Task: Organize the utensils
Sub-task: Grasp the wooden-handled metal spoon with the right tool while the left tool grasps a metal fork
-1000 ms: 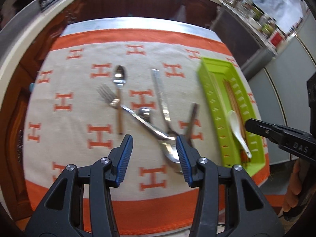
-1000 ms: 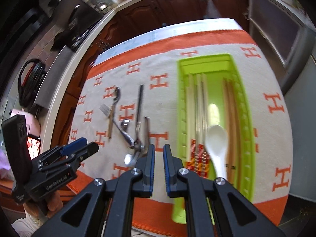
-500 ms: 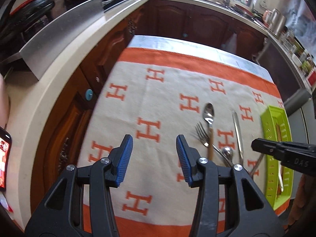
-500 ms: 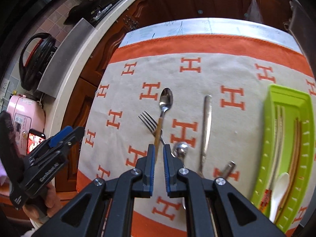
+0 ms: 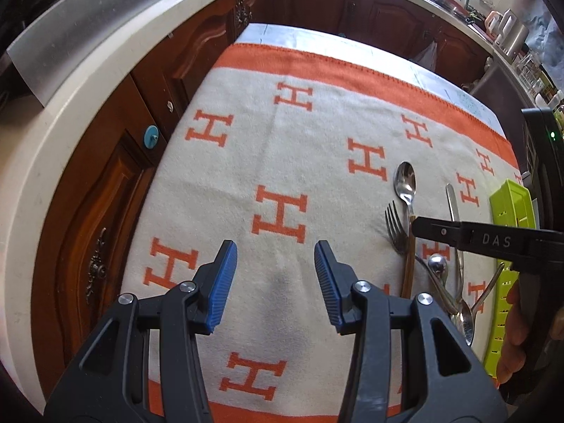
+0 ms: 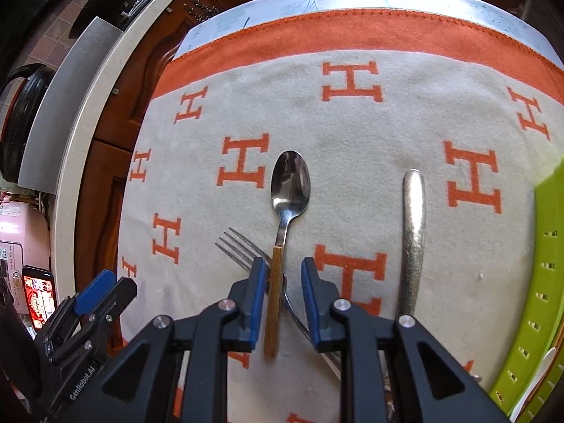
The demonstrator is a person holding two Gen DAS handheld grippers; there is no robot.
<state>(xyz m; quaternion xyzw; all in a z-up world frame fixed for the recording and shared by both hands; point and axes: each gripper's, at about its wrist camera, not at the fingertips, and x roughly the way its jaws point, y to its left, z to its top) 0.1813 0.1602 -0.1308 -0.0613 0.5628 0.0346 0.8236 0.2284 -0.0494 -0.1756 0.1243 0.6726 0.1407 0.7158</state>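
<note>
Cutlery is mostly piled on the right half of the cream blanket (image 6: 352, 134) with the orange H pattern, which covers the table in this kitchen. The right gripper (image 6: 280, 303) is pointed steeply down over the wooden-handled spoon (image 6: 287, 190), jaws opening, with the wood handle sitting in the gap between the blue pads (image 6: 255, 299). The left pad is just about against the handle, the right one is clearly off it, so nothing is actually gripped. The spoon lies flat with its bowl pointing away from the camera.

A fork (image 6: 239, 246) lies right next to it on the left, tines fanned out beside the handle, and its stem runs diagonally under the spoon handle and out of sight beneath the gripper. To the right, well clear of the spoon, there's a long steel handle (image 6: 412, 239) (can't tell what utensil it belongs to, the business end is hidden). The green organizer tray (image 6: 543, 282) sits at the far right edge, with a white spoon just peeking out at the bottom corner.

The left gripper (image 5: 275, 283) is roughly half open and holding nothing, hovering over a bare patch of blanket well left of the pile. From its camera you can also see another small spoon (image 5: 437, 264) among the crossed steel pieces.
</note>
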